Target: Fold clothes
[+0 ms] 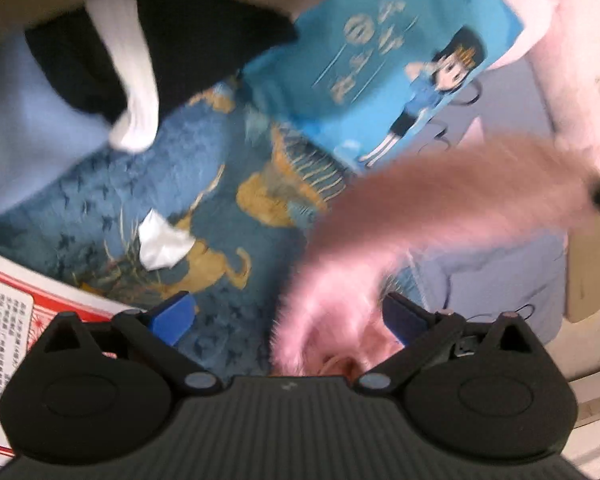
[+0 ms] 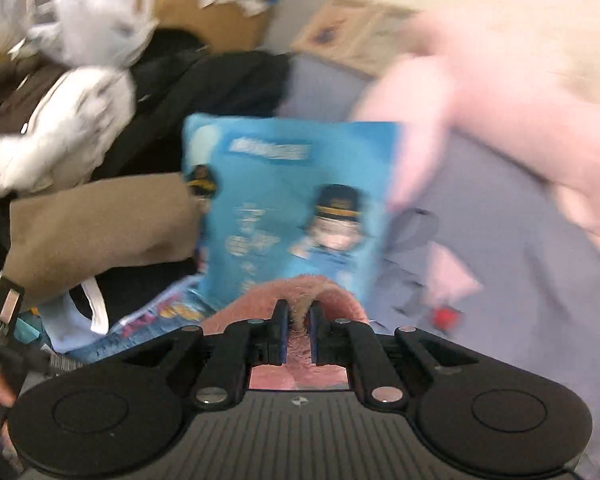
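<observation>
A fluffy pink garment (image 1: 440, 200) stretches blurred across the left wrist view, from the upper right down between the fingers of my left gripper (image 1: 288, 316). The left jaws stand wide open around the fabric. In the right wrist view my right gripper (image 2: 299, 312) is shut on a fold of the pink garment (image 2: 300, 288). More of the pink cloth (image 2: 520, 128) hangs at the upper right. Both views are motion-blurred.
A blue cartoon-printed package (image 1: 384, 64) (image 2: 292, 208) lies on a blue patterned blanket (image 1: 140, 184). A white sock (image 1: 128, 72) lies on dark clothes (image 1: 204, 40). Lavender cloth (image 2: 500, 240), brown and black clothes (image 2: 100, 224) and cardboard boxes (image 2: 220, 0) surround them. A red-and-white box (image 1: 4, 312) is at left.
</observation>
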Available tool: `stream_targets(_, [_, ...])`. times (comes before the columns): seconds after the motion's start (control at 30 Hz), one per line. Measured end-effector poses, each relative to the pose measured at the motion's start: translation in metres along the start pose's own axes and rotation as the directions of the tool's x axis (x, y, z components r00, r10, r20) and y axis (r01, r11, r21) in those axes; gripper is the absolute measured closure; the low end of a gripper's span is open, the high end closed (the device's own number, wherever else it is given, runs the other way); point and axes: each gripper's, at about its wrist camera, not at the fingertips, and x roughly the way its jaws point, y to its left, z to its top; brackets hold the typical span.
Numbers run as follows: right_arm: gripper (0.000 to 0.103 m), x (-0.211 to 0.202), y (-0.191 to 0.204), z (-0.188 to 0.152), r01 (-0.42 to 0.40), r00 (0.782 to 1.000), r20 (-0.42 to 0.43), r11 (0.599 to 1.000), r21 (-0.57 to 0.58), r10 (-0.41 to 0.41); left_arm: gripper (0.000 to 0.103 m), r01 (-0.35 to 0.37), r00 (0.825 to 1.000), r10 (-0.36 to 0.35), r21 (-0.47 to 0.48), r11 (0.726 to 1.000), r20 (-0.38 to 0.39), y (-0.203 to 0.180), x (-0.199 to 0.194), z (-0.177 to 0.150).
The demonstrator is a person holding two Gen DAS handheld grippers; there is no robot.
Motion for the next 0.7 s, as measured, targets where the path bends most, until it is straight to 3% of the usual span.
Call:
stream_targets(0.1, [0.093,-0.060,-0.031,-0.051,0.114,0.993,-0.052,0.987,0.109,-0.109,0.001,0.016,1.000,-0.016,0.049,0.999,-0.001,-0.011,-0.007,-0.004])
stream_targets(0.2, [0.093,-0.095,-0.061,-0.122,0.229,0.968,-0.166,0.932,0.282,-0.188,0.001,0.032,0.999,-0.030,0.101,0.994,-0.022,-0.026,-0.007,-0.014])
stream_targets(0.27, [0.093,-0.096,-0.076,-0.176,0.282,0.945,-0.272,0.869,0.407,-0.180,0.001,0.037,0.999,-0.033,0.140,0.989,-0.036,-0.037,-0.007,-0.022])
stream_targets(0.43, [0.093,-0.083,-0.087,-0.296,0.358,0.915,-0.390,0.661,0.659,-0.106,0.001,0.008,0.998,0.007,0.237,0.971,-0.062,-0.062,-0.001,-0.047])
stream_targets(0.53, [0.093,-0.088,-0.081,-0.304,0.318,0.944,-0.303,0.613,0.723,-0.133,0.001,0.011,0.995,0.021,0.307,0.952,-0.101,-0.074,0.004,-0.062])
stream_targets(0.6, [0.093,-0.093,-0.081,-0.296,0.267,0.963,-0.226,0.599,0.755,-0.144,0.001,0.056,0.986,0.004,0.358,0.932,-0.164,-0.082,0.007,-0.074])
stream_targets(0.7, [0.093,-0.099,-0.086,-0.265,0.200,0.977,-0.111,0.617,0.761,-0.180,0.001,0.170,0.943,-0.016,0.440,0.882,-0.333,-0.097,0.021,-0.100])
